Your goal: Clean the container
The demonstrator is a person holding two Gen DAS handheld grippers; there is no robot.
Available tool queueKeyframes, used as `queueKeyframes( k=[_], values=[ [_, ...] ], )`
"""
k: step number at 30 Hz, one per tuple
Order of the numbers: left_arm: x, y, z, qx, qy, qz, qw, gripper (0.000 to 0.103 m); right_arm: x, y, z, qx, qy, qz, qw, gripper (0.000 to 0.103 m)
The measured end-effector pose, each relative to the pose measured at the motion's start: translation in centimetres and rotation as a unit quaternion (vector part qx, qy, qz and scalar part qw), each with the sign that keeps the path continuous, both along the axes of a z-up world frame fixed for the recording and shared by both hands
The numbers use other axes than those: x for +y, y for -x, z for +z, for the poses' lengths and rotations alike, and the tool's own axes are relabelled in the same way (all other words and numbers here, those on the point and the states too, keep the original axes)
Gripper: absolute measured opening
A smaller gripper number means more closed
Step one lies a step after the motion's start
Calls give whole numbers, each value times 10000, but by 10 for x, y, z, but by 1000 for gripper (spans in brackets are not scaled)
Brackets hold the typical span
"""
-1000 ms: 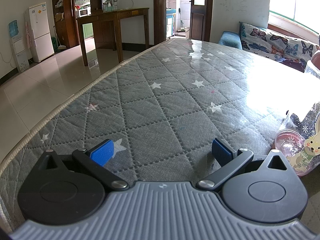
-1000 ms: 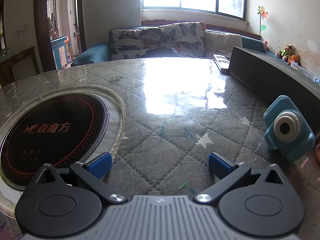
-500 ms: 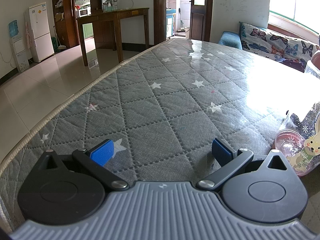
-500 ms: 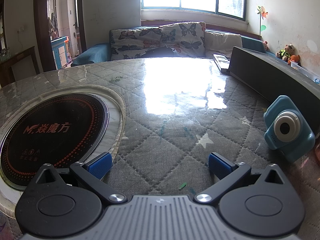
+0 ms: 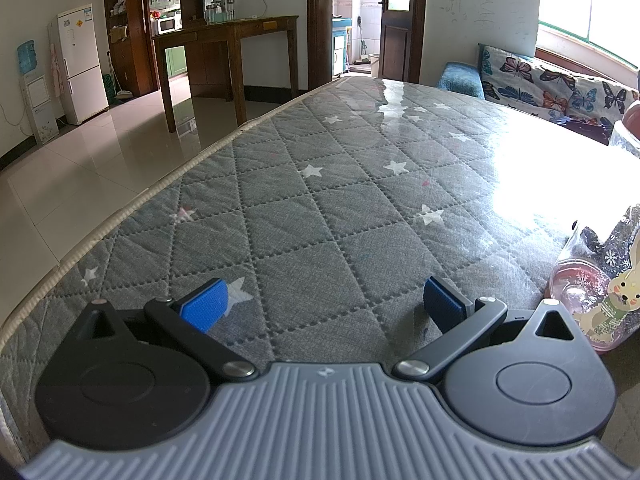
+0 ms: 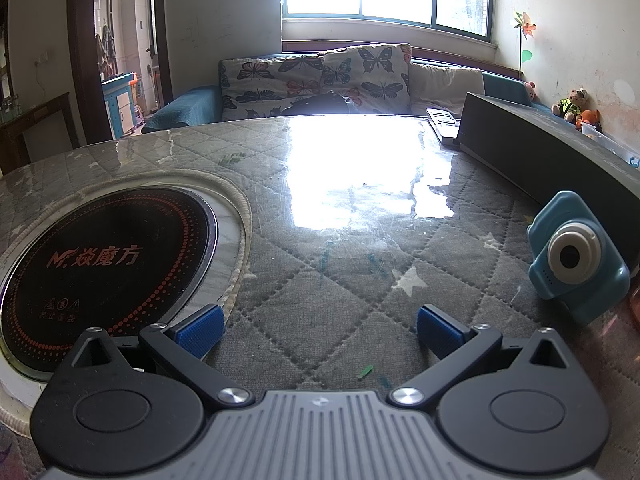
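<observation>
A clear plastic container [image 5: 600, 280] with a pink base and a rabbit picture lies at the right edge of the left wrist view, just right of my left gripper [image 5: 324, 304]. The left gripper is open and empty, low over the grey quilted table [image 5: 340, 200]. My right gripper [image 6: 318, 326] is open and empty too, low over the same table cover [image 6: 320, 280]. The container does not show in the right wrist view.
A round black induction hob [image 6: 100, 264] is set in the table, left of the right gripper. A blue toy camera [image 6: 576, 268] stands at its right, with a long dark box [image 6: 552, 152] behind. The table edge [image 5: 120, 220] runs along the left; a sofa [image 6: 320, 76] lies beyond.
</observation>
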State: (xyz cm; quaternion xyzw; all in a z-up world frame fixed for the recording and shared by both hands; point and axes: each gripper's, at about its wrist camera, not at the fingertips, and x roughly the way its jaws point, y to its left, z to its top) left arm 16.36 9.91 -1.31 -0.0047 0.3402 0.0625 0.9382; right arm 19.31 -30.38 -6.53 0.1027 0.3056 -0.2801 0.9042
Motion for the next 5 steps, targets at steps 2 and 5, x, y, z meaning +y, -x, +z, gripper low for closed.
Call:
queueKeyframes(
  k=[2, 5],
  values=[
    [0, 0, 0, 0, 1, 0, 10000, 103, 0, 0, 0, 0, 0, 0, 10000, 103],
    [-1, 1, 1, 0, 1, 0, 10000, 103, 0, 0, 0, 0, 0, 0, 10000, 103]
  ],
)
